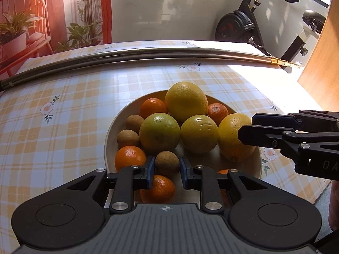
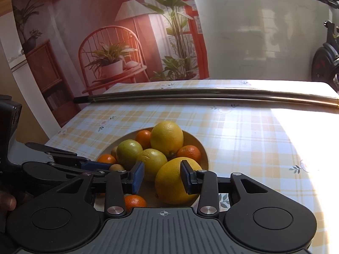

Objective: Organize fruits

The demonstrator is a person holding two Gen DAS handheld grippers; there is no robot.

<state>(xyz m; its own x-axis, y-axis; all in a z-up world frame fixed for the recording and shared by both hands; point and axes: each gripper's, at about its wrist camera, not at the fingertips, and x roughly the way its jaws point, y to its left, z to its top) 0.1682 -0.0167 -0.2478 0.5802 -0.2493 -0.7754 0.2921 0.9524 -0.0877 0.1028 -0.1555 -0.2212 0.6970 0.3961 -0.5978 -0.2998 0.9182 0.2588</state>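
left gripper (image 1: 165, 169) parted, empty, straddling a brown kiwi-like fruit (image 1: 167, 163) in the white bowl (image 1: 110, 135); right gripper (image 2: 162, 176) parted, empty, flanking the near yellow orange (image 2: 175, 182). best closed gently, centred, then lifted straight up, avoiding neighbouring tangerines.

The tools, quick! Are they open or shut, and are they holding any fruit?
Left tool: open, around a small brown fruit, not clamped on it.
Right tool: open, at a big yellow fruit, not gripping it.
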